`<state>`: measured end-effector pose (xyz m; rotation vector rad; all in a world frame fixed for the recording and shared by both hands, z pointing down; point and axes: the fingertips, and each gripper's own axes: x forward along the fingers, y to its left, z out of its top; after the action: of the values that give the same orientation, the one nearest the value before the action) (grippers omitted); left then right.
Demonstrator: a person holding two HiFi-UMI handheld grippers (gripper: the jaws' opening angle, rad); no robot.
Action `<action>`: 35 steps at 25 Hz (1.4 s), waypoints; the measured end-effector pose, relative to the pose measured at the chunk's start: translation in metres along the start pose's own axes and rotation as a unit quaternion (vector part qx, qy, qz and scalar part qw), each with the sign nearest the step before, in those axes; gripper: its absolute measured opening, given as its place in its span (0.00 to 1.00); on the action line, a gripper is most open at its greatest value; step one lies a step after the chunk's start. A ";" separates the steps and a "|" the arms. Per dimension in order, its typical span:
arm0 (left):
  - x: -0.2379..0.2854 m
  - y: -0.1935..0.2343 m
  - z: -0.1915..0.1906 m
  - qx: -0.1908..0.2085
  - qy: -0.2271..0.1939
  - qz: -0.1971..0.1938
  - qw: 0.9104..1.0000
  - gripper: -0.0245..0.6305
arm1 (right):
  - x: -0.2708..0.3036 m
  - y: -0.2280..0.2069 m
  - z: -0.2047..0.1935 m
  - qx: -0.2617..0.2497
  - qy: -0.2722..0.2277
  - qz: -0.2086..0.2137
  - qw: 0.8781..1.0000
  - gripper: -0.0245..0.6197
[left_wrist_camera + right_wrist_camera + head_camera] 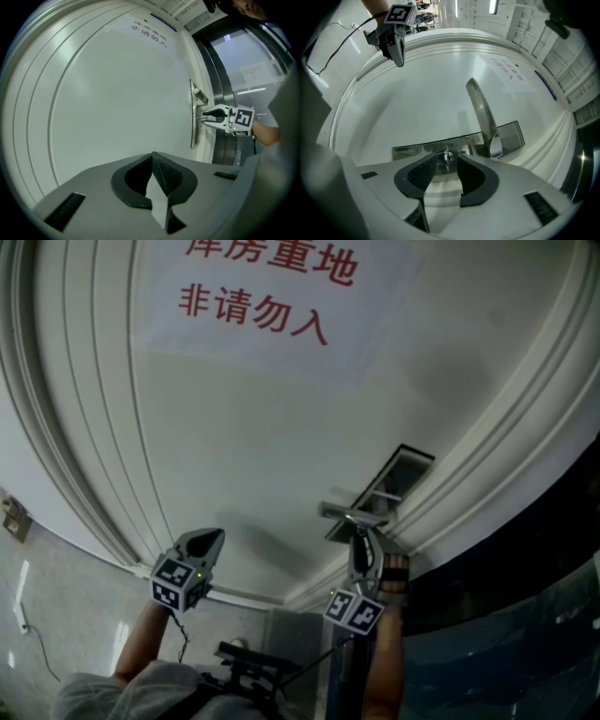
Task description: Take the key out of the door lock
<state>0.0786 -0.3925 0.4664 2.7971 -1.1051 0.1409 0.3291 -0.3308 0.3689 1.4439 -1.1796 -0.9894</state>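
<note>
A small metal key (446, 158) sticks out of the lock in a steel lock plate (417, 150) on a white door (262, 446). My right gripper (446, 165) is open, with the key between its pads and a gap on either side. The left gripper view shows it from the side, where the right gripper (206, 117) reaches up to the lock plate (192, 129). A lever handle (483, 110) stands just right of the key. My left gripper (152, 157) is shut on nothing and held off the door, well left of the lock (200, 547).
A paper sign with red characters (267, 292) is stuck on the door above. Raised mouldings (84, 427) curve round the door panel. A dark glass panel (525, 615) lies to the right of the door frame. A wall with a cable (33, 634) is at the left.
</note>
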 end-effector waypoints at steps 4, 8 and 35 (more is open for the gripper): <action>0.002 0.002 0.000 -0.004 -0.001 0.001 1.000 0.05 | 0.006 0.002 -0.002 -0.011 0.008 0.000 1.000 0.27; 0.002 0.004 -0.001 -0.007 0.000 0.004 1.000 0.05 | 0.008 0.003 -0.002 -0.017 0.012 0.004 1.000 0.27; -0.010 0.009 -0.005 -0.015 -0.001 0.012 1.000 0.05 | 0.008 -0.001 0.000 -0.050 0.033 -0.006 0.998 0.07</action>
<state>0.0648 -0.3919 0.4709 2.7598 -1.1331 0.1225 0.3309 -0.3381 0.3680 1.3957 -1.0598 -0.9889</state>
